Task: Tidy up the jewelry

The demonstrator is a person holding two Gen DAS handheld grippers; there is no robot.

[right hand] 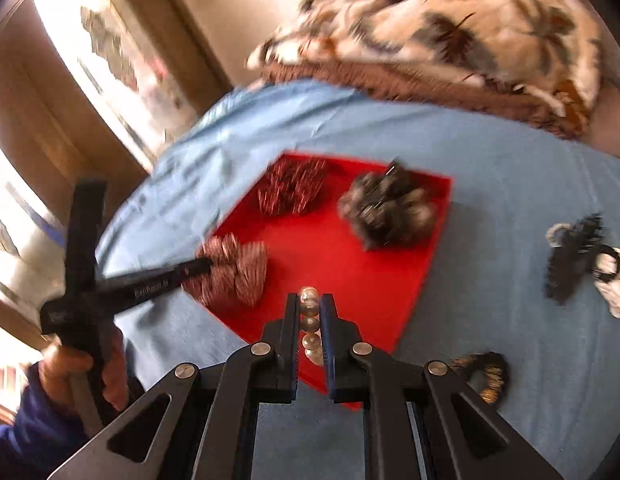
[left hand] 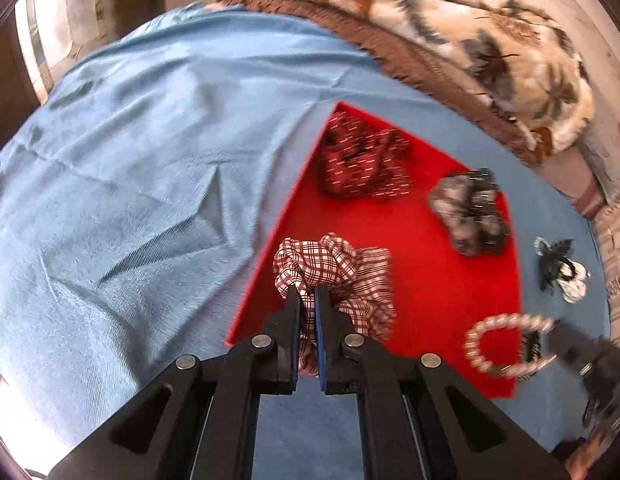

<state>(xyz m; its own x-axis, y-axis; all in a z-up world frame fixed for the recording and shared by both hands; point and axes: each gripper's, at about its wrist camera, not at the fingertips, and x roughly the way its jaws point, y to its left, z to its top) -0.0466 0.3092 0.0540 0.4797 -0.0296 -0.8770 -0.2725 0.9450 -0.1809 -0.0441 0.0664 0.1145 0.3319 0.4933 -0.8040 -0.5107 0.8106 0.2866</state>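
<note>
I am reading this as the placing step, with both hands carrying pieces to the red tray [left hand: 450, 280] lying on the blue bedsheet [left hand: 150, 200]. The left claw [left hand: 307, 292] is clamped on the plaid scrunchie [left hand: 338, 272], which is hanging over the tray's near-left corner. The right claw [right hand: 310, 304] is clamped on the pearl bracelet [right hand: 310, 320], its beads stacked between the jaws above the tray's near edge.

Already lying in the tray: a dark red scrunchie [left hand: 362, 160] and a grey scrunchie [left hand: 466, 212].

Next move, as I am judging it: lowering each piece onto bare red area clear of the two scrunchies, then opening the jaws.

Still lying on the sheet outside the tray: a black-and-white hair piece [right hand: 582, 264] and a dark glittery band [right hand: 482, 376].

Limits: the right wrist view is smearing badly. I am not able to say whether the plaid scrunchie is touching the tray floor. The glittery band is partly hidden behind the claw linkage. The patterned blanket [left hand: 450, 40] is covering the far end of the bed.
</note>
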